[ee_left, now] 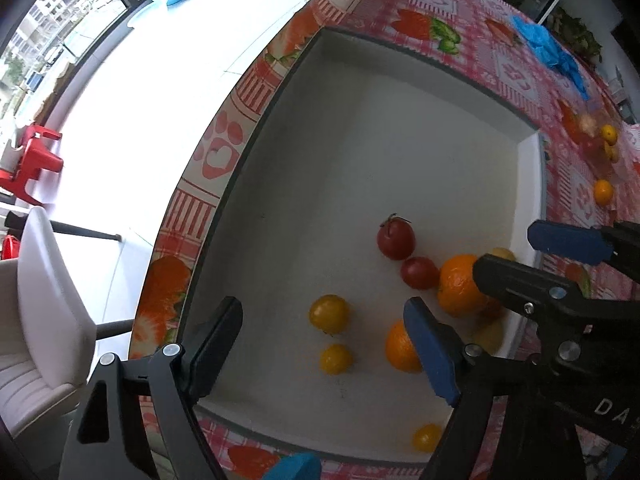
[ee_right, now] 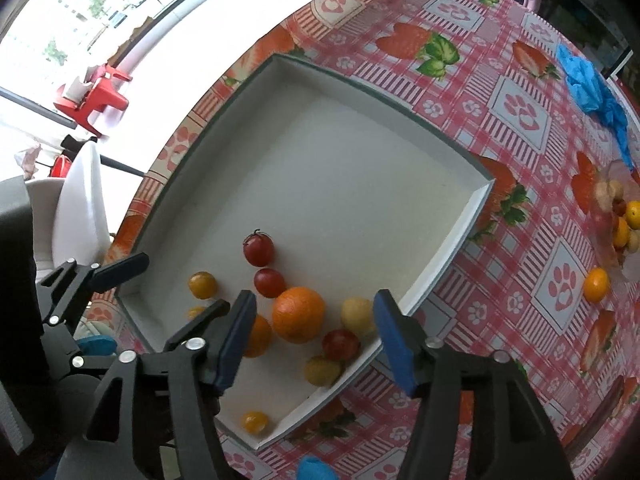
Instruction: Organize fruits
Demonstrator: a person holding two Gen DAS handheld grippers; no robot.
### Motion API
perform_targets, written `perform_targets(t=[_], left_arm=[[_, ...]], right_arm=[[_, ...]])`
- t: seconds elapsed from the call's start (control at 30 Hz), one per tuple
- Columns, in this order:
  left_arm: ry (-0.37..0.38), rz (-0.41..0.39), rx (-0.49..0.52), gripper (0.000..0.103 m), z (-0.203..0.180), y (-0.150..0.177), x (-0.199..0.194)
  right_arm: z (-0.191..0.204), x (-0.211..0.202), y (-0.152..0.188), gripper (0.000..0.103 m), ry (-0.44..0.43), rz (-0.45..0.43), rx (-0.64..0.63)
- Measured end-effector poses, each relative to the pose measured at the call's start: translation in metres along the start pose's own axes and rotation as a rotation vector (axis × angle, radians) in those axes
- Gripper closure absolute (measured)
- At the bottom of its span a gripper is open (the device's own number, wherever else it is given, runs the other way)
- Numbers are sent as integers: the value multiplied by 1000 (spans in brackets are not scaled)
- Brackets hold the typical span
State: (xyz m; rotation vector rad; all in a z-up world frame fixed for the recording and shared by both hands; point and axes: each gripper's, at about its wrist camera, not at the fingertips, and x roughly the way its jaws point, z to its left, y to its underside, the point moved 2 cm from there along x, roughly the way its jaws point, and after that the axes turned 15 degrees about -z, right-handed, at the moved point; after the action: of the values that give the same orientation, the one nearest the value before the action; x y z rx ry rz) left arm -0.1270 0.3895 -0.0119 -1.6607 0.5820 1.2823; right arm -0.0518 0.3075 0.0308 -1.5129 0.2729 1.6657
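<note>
A white tray (ee_left: 360, 140) (ee_right: 340, 168) with a dark rim lies on the strawberry-print tablecloth. In its near corner lie two oranges (ee_right: 298, 314) (ee_left: 400, 348), red tomatoes (ee_left: 395, 238) (ee_right: 269, 282) (ee_right: 341, 345) and several yellow tomatoes (ee_left: 329, 314) (ee_right: 322, 370). My left gripper (ee_left: 324, 344) points down over the tray, open, with two yellow tomatoes lying loose between its fingers. My right gripper (ee_right: 316, 340) is open above the big orange and its neighbours, pressing on none. Each gripper shows at the edge of the other's view.
A clear bowl (ee_right: 620, 216) of small fruit sits at the right, with a loose orange fruit (ee_right: 596, 284) beside it. Crumpled blue plastic (ee_right: 592, 84) lies farther back. The table edge runs left of the tray; a white chair (ee_left: 40, 300) and a red stool (ee_left: 32, 160) stand beyond.
</note>
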Motion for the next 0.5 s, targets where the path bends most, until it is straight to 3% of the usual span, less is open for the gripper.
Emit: perform_targets(t=[0.07, 0.17, 0.3, 0.5], left_arm=[[10, -10, 3, 19, -1, 1, -6], [34, -40, -9, 0, -1, 3, -21], [60, -62, -14, 0, -3, 5, -41], [107, -104, 22, 0, -6, 7, -78]], right_arm=[[1, -9, 0, 27, -6, -8, 5], [3, -24, 2, 21, -11, -1, 7], [5, -49, 9, 8, -1, 3, -3], [10, -84, 14, 8, 44, 0, -63]])
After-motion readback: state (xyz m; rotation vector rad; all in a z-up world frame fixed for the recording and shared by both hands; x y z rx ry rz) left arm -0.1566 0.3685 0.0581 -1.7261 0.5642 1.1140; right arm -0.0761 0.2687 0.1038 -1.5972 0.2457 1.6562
